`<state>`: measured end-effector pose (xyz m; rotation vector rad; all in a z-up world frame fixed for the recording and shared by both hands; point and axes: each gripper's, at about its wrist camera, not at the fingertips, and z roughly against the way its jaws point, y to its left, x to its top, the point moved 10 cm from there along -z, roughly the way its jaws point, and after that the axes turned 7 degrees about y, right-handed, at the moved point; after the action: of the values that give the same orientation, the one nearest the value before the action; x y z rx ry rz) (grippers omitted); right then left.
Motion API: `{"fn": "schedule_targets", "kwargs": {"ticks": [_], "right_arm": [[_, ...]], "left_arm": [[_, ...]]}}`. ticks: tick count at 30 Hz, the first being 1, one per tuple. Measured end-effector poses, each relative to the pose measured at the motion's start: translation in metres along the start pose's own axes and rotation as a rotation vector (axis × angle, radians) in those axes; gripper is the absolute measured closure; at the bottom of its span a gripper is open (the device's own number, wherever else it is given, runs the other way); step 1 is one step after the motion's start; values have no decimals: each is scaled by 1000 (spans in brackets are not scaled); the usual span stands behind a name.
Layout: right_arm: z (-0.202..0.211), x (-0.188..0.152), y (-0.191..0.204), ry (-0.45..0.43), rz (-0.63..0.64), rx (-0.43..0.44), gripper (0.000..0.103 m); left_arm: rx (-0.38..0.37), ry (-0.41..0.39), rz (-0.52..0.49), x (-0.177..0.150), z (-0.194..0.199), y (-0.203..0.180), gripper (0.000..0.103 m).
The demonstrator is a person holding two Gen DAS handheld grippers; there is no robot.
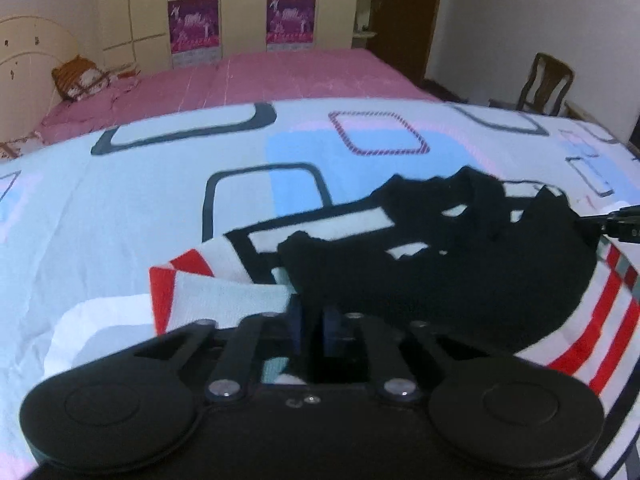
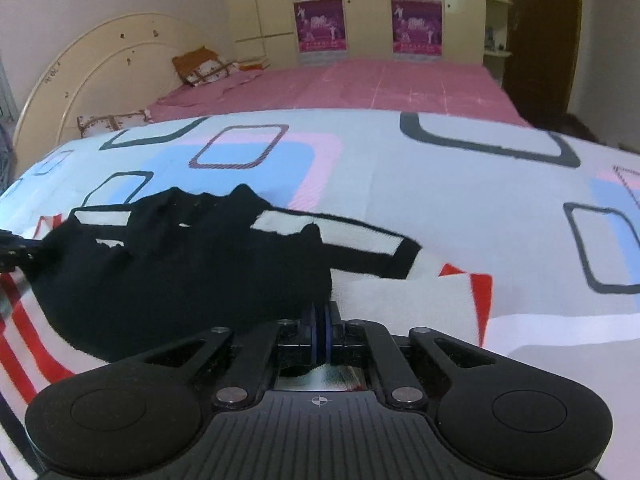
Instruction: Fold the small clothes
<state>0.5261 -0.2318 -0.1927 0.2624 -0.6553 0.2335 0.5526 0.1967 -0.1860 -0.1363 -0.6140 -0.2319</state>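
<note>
Left claw (image 1: 314,322): clamped on the black garment's (image 1: 440,272) near hem.
Right claw (image 2: 320,322): likewise clamped.
Fold: hem best carried forward evenly.

Matt black knit garment (image 1: 460,280) on smooth printed cotton sheet (image 1: 120,200)

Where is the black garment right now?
The black garment lies spread on the patterned bedsheet, just ahead of both grippers: right of centre in the left wrist view, left of centre in the right wrist view, partly over a red-and-white striped cloth.
</note>
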Motion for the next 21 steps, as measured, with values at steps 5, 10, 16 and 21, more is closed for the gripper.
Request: {"fn": "schedule_targets", "kwargs": {"ticks": [5, 10, 16, 21], "right_arm": [[24, 14, -6, -119, -15, -25, 100], [10, 19, -25, -100, -53, -102, 100], [-8, 4, -35, -49, -118, -127, 100], [21, 18, -26, -153, -86, -162, 56]], "left_arm": [[-50, -155, 89, 19, 27, 3, 96], [-23, -71, 158, 26, -6, 19, 96], [-27, -34, 208, 21, -32, 26, 94], [43, -118, 165, 23, -2, 20, 32]]}}
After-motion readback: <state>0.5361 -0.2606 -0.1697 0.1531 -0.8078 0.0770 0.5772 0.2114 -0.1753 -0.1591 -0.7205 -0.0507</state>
